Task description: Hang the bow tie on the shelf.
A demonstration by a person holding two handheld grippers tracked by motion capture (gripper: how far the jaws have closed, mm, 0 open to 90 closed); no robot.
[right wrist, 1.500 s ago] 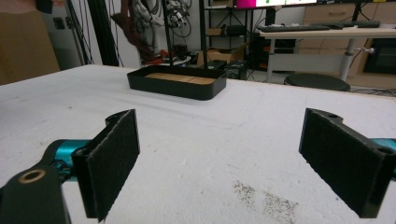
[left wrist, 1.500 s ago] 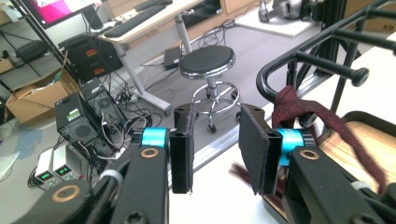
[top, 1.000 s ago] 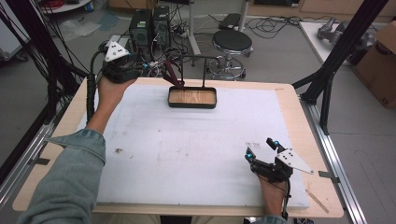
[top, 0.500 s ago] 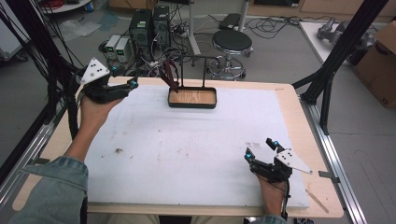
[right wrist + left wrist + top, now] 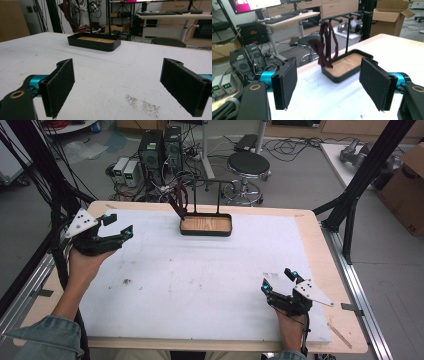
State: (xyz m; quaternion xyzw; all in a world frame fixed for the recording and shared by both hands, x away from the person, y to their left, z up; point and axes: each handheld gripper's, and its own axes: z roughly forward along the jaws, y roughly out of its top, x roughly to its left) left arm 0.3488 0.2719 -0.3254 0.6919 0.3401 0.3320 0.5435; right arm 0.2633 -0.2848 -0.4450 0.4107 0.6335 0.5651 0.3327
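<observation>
A dark red cloth strip (image 5: 178,200) hung over the crossbar of a small black rack (image 5: 206,182) whose wood-floored tray (image 5: 206,224) stood at the far middle of the table (image 5: 310,227); in the left gripper view the strip (image 5: 323,45) draped down until its end touched the tray's near corner. My left hand-held gripper (image 5: 116,227) had drawn back from the rack's side over the past second and now sat at the table's left edge, well apart from the strip, its jaws spread wide with nothing between the pads (image 5: 285,83). I read that as the hanging step finished and the hand retreating. My right hand-held gripper (image 5: 280,281) had not moved, resting near the front right of the white mat (image 5: 200,280), jaws likewise wide and empty, pads (image 5: 61,82) framing bare mat with a grey smudge (image 5: 143,105). Beyond the table stood a round stool (image 5: 248,165), power supplies (image 5: 126,171) and tangled cables on the floor. Nothing lay between either gripper and the rack.
</observation>
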